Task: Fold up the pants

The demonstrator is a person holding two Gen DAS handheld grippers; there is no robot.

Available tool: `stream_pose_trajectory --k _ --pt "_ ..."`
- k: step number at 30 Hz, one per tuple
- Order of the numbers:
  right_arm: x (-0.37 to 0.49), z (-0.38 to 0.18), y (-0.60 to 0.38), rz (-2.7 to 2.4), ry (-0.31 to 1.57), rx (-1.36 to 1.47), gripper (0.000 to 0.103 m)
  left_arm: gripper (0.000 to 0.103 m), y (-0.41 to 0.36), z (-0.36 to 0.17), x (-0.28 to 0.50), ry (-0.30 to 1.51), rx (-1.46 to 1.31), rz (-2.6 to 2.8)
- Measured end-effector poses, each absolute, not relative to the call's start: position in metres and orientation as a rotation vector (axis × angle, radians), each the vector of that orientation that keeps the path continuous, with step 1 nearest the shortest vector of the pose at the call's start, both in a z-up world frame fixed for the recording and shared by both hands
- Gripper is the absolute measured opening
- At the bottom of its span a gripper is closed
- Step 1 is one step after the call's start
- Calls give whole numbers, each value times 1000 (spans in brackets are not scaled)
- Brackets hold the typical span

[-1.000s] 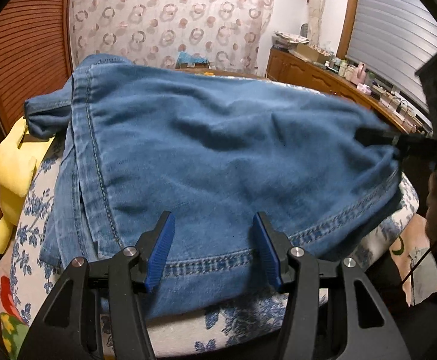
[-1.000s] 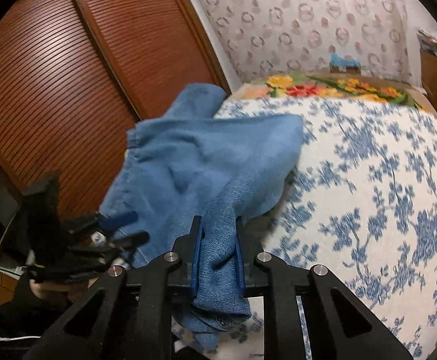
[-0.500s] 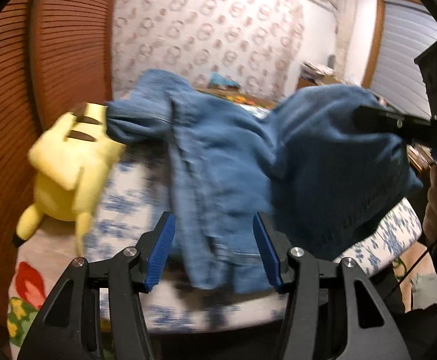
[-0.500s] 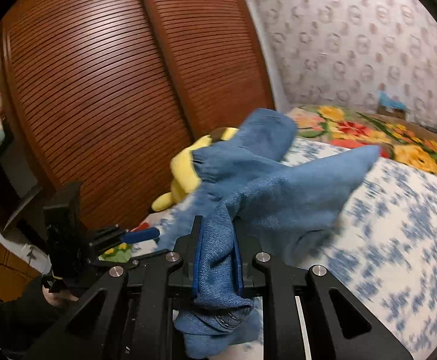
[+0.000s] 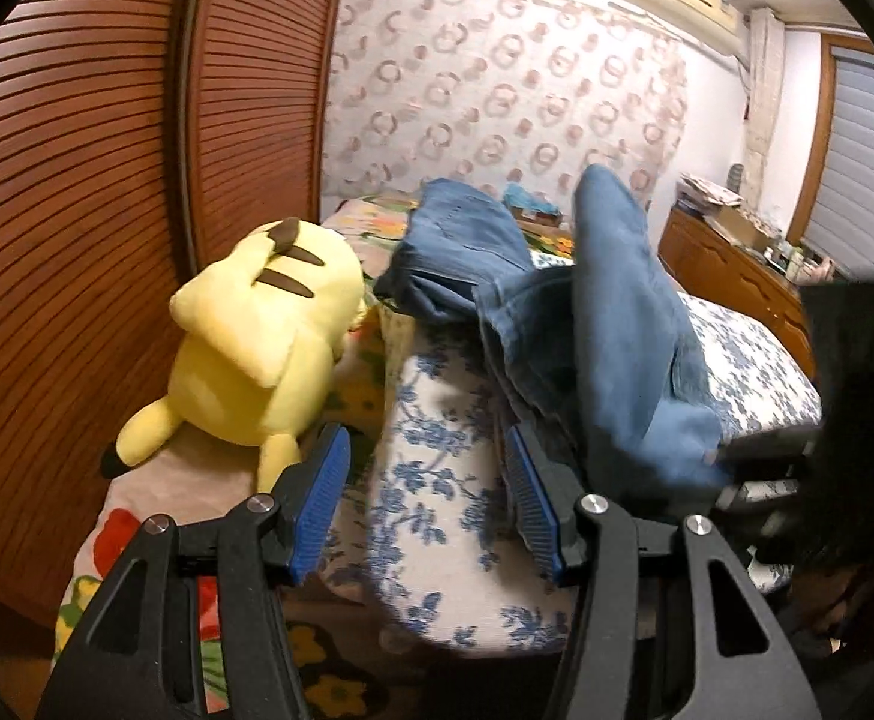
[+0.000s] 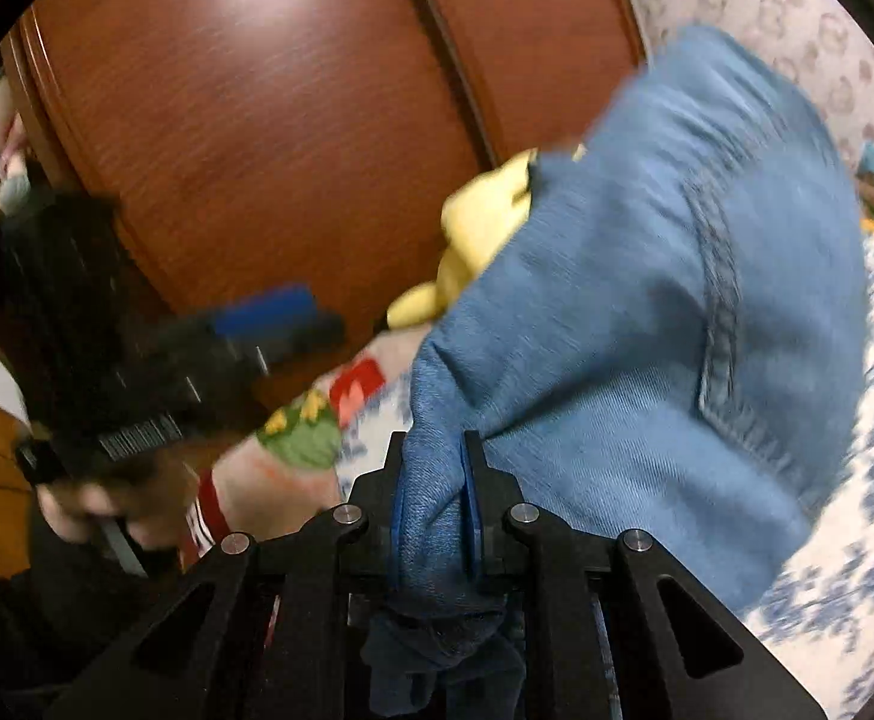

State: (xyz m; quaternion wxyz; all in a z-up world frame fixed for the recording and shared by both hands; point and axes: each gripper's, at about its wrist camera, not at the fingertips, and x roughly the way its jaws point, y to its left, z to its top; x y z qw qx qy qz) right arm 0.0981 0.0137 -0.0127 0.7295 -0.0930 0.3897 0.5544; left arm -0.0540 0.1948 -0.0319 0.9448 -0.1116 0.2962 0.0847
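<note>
The blue denim pants [image 5: 610,324] lie bunched on the flowered bed, one end lifted off it at the right. My right gripper [image 6: 435,480] is shut on a fold of the pants [image 6: 646,330], whose cloth hangs down between its blue pads and billows up in front of its camera. My left gripper [image 5: 422,474] stands open over the bed's blue-flowered cover, nothing between its fingers; the pants lie just right of its right finger [image 5: 529,492]. The right wrist view shows the left gripper [image 6: 275,315] blurred at the left, open. At the left wrist view's right edge the right gripper [image 5: 754,468] appears dark.
A yellow plush toy [image 5: 257,348] lies on the bed's left side beside the brown slatted wardrobe doors [image 5: 107,180]. A wooden dresser [image 5: 730,276] with clutter stands at the right. The bed cover [image 5: 437,480] reaches to the near edge.
My right gripper has swung the pants leg up and over toward the left, bunching the spread denim. My left gripper has moved left off the pants hem and now hangs over bare cover near the plush toy.
</note>
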Motion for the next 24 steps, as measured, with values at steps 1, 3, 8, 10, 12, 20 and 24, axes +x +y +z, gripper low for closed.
stream_pose_trajectory --k 1,3,8,10,12,20,24 --pt "98 -18 17 1217 869 -217 16 55 197 -32 -54 601 -230 177" --pt "99 -23 19 1212 869 -220 16 55 198 -30 -55 594 -232 181" --pt "84 -5 6 1186 861 -235 32 55 196 -25 -51 576 -234 164" --pt "79 10 0 1164 820 -253 39 55 192 -21 -48 566 -232 147" --pt "75 25 -10 1151 766 -258 42 55 186 -16 -46 556 -229 129" --pt "118 50 -50 981 655 -216 54 55 160 -20 -21 585 -214 43" --pt "148 38 -42 911 675 -240 56 55 155 -42 -9 657 -224 22"
